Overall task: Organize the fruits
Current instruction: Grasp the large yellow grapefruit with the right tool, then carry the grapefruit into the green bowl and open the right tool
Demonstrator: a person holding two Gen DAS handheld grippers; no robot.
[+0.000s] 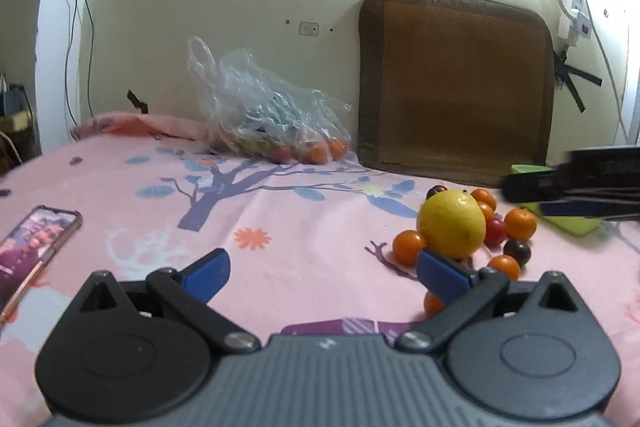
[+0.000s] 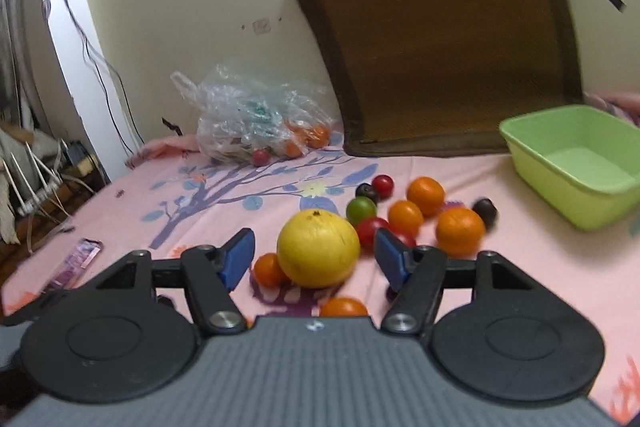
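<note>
1. The right claw is gaping wide, holding nothing, its blue tips straddling the yellow citrus among the loose fruit on the bed.
2. The left claw is hanging wide and empty.
3. Likely next: closing gently on the citrus, then carrying it to the green tub.

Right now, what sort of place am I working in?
Probably a bedroom: fruit lies on a pink printed bedsheet, a brown woven mat leans on the wall, and a phone sits nearby.
</note>
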